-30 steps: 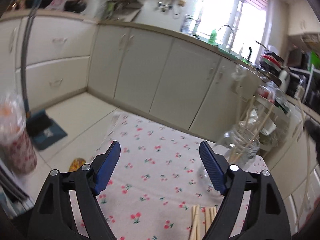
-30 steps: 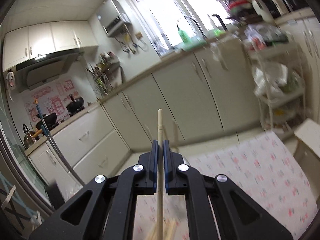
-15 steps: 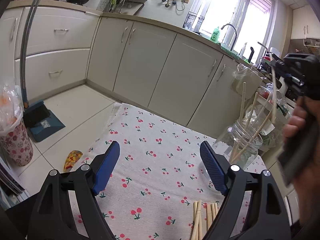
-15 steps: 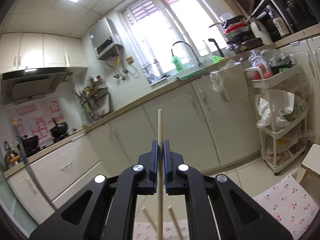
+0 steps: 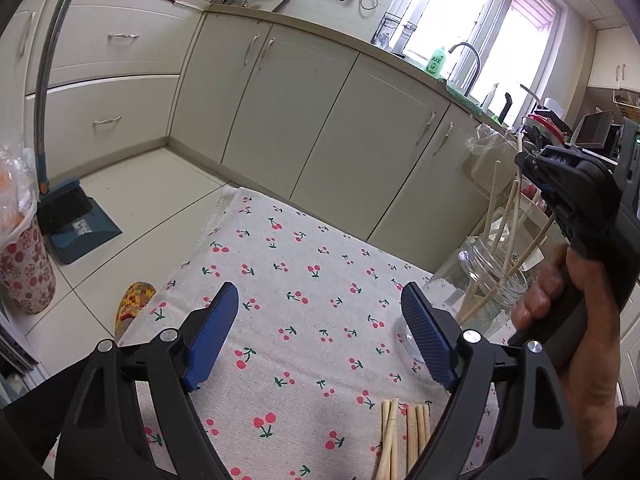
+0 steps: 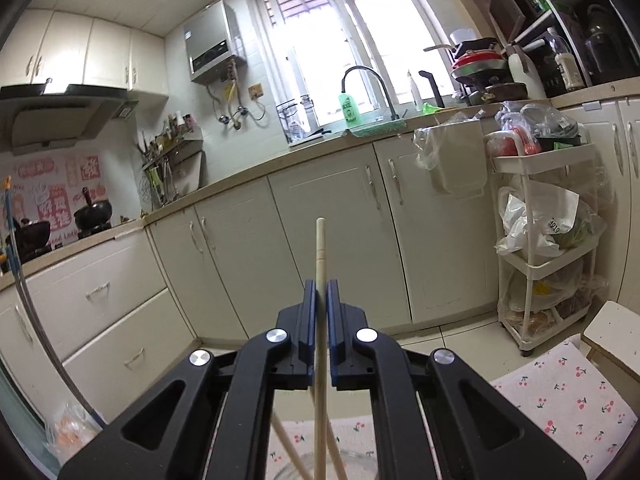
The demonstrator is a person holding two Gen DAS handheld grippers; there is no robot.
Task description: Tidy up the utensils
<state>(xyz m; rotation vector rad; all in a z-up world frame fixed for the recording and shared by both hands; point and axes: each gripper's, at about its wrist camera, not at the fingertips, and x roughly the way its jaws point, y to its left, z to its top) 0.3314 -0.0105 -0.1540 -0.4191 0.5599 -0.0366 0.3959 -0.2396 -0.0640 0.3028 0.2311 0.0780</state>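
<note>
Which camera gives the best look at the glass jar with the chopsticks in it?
The left wrist view. There the glass jar stands in full on the cherry tablecloth, with several chopsticks leaning inside. The right wrist view catches only part of its rim at the bottom edge, under the held chopstick.

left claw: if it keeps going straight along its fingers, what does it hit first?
Most likely the cherry-print tablecloth: the open left claw points down onto bare cloth, with nothing between its fingers. The glass jar sits off to the right and the loose chopsticks lie nearer than the fingertips. Depth is uncertain.
</note>
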